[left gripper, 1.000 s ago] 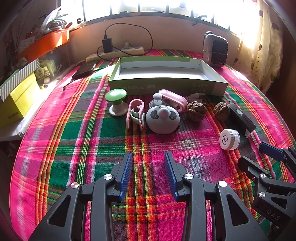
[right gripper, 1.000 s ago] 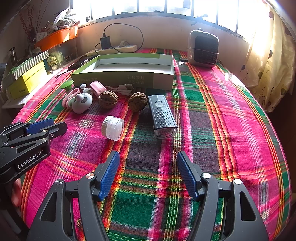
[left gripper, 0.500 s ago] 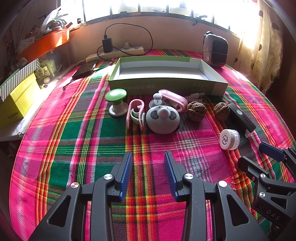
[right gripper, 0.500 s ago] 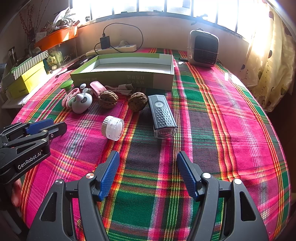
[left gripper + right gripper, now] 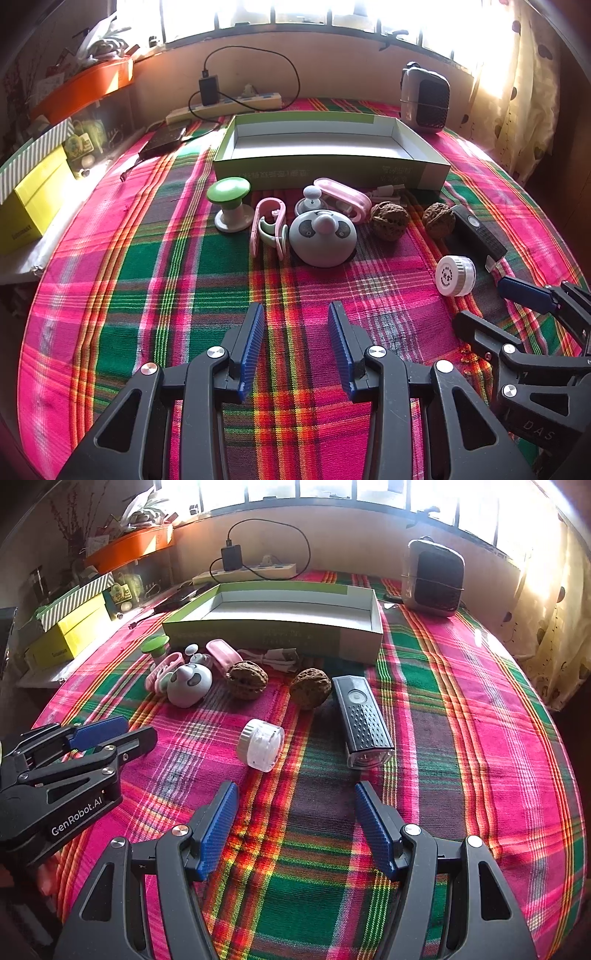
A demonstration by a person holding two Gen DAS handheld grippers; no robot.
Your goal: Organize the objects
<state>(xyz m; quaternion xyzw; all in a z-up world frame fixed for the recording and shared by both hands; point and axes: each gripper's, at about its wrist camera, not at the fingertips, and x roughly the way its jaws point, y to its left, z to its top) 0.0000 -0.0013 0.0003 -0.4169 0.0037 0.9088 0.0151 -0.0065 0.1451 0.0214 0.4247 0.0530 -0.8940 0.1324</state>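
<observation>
Both your claws are empty and spread: the left claw [image 5: 295,347] and the right claw [image 5: 293,827]. The little white jar [image 5: 260,744] lies on its side just ahead of your right claw, toward the box [image 5: 273,637] at the bench's far edge.

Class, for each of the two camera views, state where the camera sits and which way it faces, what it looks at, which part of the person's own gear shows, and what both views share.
Left wrist view: sits on the left tongs, looking forward and down over the plaid tablecloth at the panda-faced gadget; the right tongs show at its right edge.
Right wrist view: sits on the right tongs, facing the white jar and black torch; the left tongs show at its left.
Shared: green box, two walnuts, jar, torch.
</observation>
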